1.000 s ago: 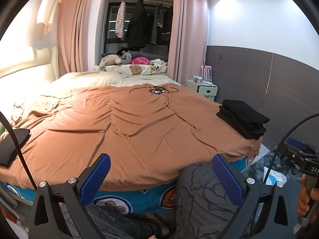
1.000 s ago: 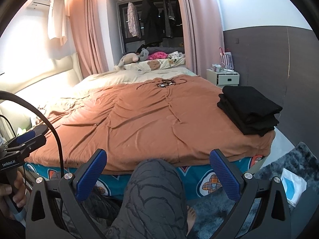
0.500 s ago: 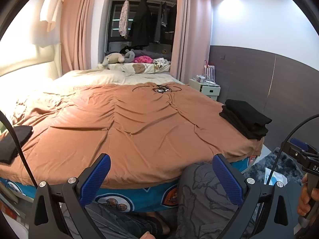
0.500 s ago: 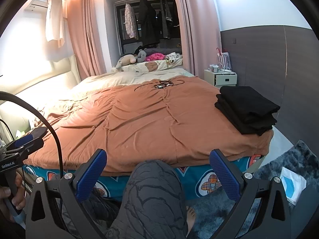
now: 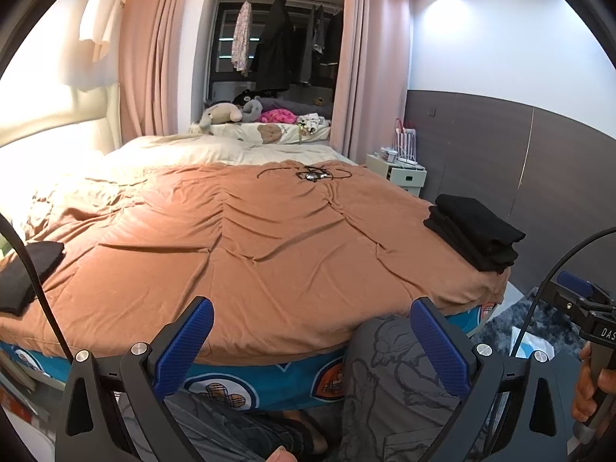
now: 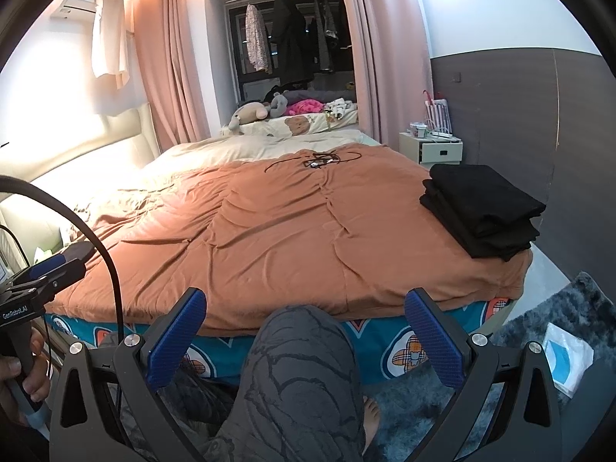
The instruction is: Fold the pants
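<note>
We hold the left hand-held gripper [image 5: 308, 342] and right hand-held gripper [image 6: 304, 337] released, empty, before the bed [image 5: 269, 238], folded black pants [image 6: 481, 208] stacked at its right edge.

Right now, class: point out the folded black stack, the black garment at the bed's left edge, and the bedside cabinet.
folded black stack [image 6: 481, 208], right wrist view, top layer.
black garment [image 5: 27, 269], left wrist view, middle.
bedside cabinet [image 6: 439, 150], right wrist view, drawer front.

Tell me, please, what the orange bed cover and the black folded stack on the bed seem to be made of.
Orange bed cover: probably a soft, matte knit or jersey-like fabric; it lies in fine, gathered wrinkles without shine.
Black folded stack: seemingly thick, matte woven or knit cloth; its layers keep rounded, padded edges. The exact fibre cannot be told.
</note>
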Demonstrator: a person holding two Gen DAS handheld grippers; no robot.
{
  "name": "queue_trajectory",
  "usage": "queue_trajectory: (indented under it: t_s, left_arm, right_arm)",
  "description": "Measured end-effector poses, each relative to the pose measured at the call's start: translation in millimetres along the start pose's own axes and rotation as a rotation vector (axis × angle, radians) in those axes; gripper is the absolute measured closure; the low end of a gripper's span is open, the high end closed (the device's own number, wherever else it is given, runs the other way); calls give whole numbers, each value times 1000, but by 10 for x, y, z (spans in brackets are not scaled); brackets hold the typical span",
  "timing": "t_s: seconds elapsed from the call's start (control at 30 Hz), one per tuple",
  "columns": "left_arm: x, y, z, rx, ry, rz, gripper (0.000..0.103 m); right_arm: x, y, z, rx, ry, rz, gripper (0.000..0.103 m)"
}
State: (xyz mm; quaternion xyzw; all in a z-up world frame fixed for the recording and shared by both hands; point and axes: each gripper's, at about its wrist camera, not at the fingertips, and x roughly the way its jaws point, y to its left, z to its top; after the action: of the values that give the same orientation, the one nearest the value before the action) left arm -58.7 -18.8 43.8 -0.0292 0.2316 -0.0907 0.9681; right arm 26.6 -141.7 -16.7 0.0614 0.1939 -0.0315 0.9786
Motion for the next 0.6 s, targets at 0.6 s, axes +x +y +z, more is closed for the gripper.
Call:
queue_trajectory:
  t_s: [0.6]
  left_arm:
    - [-10,2,4,-1,-4,-3,0]
  right_arm:
    - [-7,2,-8,-1,0,-2,0]
